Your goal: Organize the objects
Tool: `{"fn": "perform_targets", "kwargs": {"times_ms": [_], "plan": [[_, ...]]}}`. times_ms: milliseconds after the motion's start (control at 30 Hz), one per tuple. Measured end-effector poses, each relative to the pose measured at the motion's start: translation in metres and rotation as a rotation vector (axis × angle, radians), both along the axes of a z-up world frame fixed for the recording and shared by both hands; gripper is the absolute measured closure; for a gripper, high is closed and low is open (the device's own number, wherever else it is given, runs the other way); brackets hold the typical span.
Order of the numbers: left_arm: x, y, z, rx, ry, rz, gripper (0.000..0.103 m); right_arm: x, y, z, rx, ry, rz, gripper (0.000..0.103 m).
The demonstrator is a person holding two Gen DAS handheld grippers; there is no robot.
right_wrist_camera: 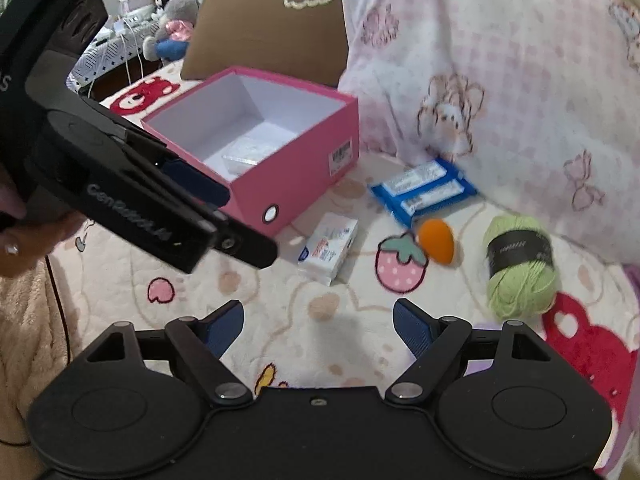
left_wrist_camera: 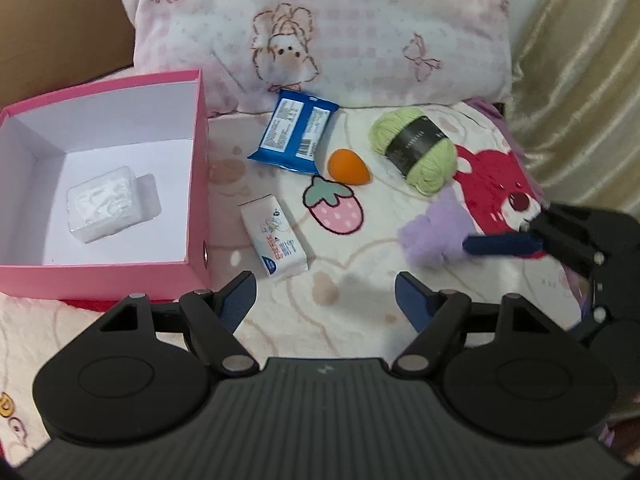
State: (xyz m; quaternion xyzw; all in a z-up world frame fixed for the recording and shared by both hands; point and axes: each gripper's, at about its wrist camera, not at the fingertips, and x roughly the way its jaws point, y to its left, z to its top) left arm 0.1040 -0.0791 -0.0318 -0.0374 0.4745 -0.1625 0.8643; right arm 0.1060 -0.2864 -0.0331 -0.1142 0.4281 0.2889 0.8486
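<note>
An open pink box stands on the bed at the left, with a clear plastic case inside. On the blanket lie a white tissue pack, a blue wipes pack, an orange sponge, a green yarn ball and a purple plush. My left gripper is open and empty, just below the tissue pack. My right gripper is open and empty; in the left wrist view one fingertip lies beside the plush.
A pink patterned pillow leans at the back behind the objects. A brown cardboard box stands behind the pink box. A gold curtain hangs at the right. The left gripper's body crosses the right wrist view.
</note>
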Motion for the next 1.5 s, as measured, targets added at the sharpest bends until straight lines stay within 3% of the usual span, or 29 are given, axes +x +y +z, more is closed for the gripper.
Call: {"fn": "perform_targets", "kwargs": {"times_ms": [133, 367, 633, 833, 1033, 1200, 1367, 1500], "plan": [[0.006, -0.002, -0.017, 0.019, -0.032, 0.042, 0.028, 0.003, 0.007, -0.01, -0.002, 0.024, -0.008, 0.02], [0.005, 0.0, -0.033, 0.053, -0.122, 0.074, 0.028, 0.0, 0.022, -0.021, -0.03, -0.032, 0.036, 0.025], [0.011, 0.006, -0.051, -0.044, -0.104, 0.074, 0.029, 0.002, 0.028, -0.033, -0.006, -0.189, 0.015, 0.024], [0.014, 0.009, -0.068, -0.103, -0.086, 0.112, 0.034, 0.014, 0.039, -0.061, -0.067, -0.148, 0.037, 0.03], [0.01, 0.008, -0.084, -0.108, -0.115, 0.128, 0.034, 0.015, 0.04, -0.08, 0.011, -0.152, -0.003, 0.033], [0.014, 0.008, -0.098, -0.108, -0.117, 0.135, 0.047, 0.013, 0.04, -0.093, 0.083, -0.127, -0.111, 0.033], [0.016, 0.01, -0.107, -0.153, -0.149, 0.105, 0.048, 0.019, 0.043, -0.104, 0.049, -0.132, -0.077, 0.036], [0.021, 0.005, -0.11, -0.138, -0.159, 0.111, 0.049, 0.016, 0.058, -0.109, -0.051, -0.216, -0.018, 0.04]]}}
